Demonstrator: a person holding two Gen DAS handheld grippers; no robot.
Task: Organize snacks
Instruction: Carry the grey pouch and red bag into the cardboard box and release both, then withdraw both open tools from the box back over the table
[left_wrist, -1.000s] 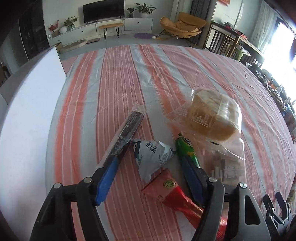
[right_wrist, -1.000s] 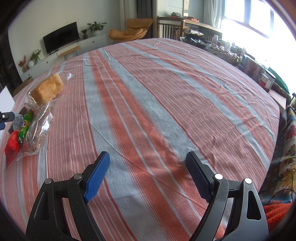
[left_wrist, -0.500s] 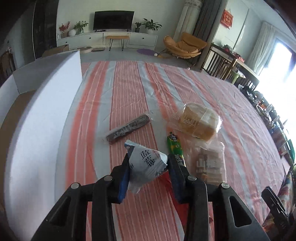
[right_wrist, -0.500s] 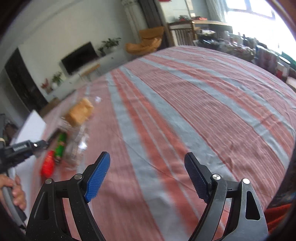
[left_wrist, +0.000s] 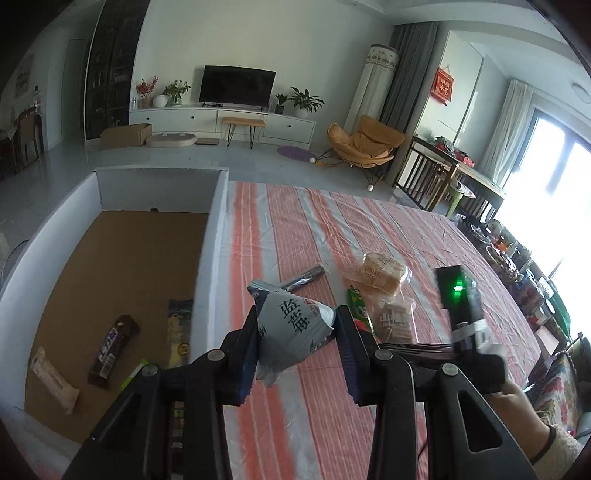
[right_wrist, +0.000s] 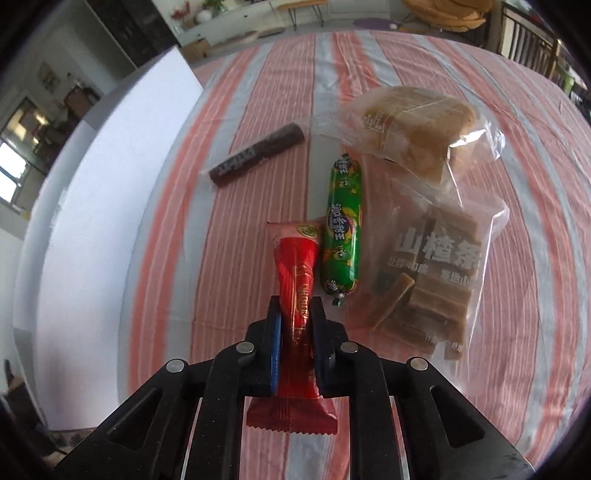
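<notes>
My left gripper (left_wrist: 297, 318) is shut on a grey-white snack packet (left_wrist: 291, 336) with dark lettering, held above the striped cloth beside the white box (left_wrist: 213, 243). My right gripper (right_wrist: 295, 314) is shut on a red snack packet (right_wrist: 297, 258) that lies on the cloth. Beside the red packet lie a green sausage (right_wrist: 341, 229), a dark bar (right_wrist: 255, 155), a bagged bread loaf (right_wrist: 413, 122) and a clear bag of brown strips (right_wrist: 432, 266). In the left wrist view the right gripper's body (left_wrist: 461, 299) shows a green light, with a person's hand behind it.
The white box has a cardboard floor holding several snacks, among them a dark bar (left_wrist: 112, 349), a pale bar (left_wrist: 53, 380) and a yellow-dark packet (left_wrist: 179, 325). Its tall wall (right_wrist: 103, 192) stands left of the pile. A cluttered side table (left_wrist: 517, 266) lies at the right.
My left gripper closed on the grey-white packet and lifted it toward the box, whose inside now shows. My right gripper swung over to the snack pile and shut on the red packet.
</notes>
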